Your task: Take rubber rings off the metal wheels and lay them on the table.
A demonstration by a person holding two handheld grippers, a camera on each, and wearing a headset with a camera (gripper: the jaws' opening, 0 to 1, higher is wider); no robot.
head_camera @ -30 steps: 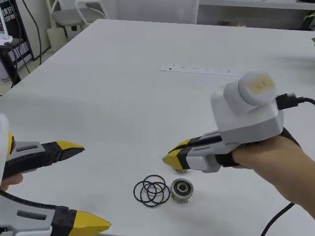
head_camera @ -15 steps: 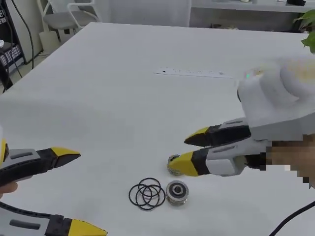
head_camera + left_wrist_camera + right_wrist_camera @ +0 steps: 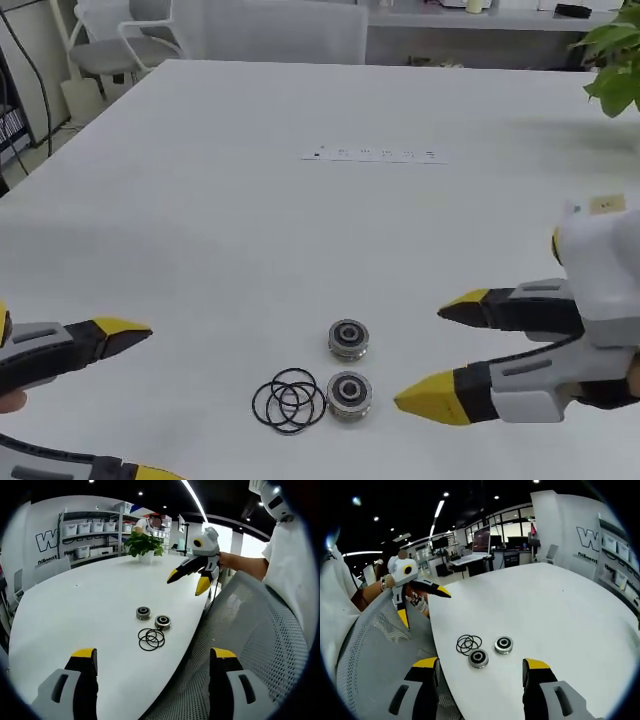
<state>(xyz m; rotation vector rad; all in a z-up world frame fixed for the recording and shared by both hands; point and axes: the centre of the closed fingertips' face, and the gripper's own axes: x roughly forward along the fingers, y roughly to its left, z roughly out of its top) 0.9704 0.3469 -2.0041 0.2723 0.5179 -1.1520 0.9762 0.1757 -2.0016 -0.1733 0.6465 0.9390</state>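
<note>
A broad white worktop (image 3: 250, 200) is stretching away in the head view, with a white power strip (image 3: 372, 154) lying at upper middle and green plant leaves (image 3: 612, 70) poking in at the upper right. The left gripper (image 3: 150, 400) is entering from the lower left, its lower jaw cut off by the frame edge. The right gripper (image 3: 425, 357) is reaching in from the right, its hand mostly out of frame. Both are hovering with yellow-tipped jaws spread wide, gripping nothing. Two small round metal wheels (image 3: 348, 338) are sitting at lower centre, one just above the other. A loose pile of thin black rubber rings (image 3: 289, 400) is lying flat just left of the lower wheel (image 3: 349, 392), overlapping too much to count.
</note>
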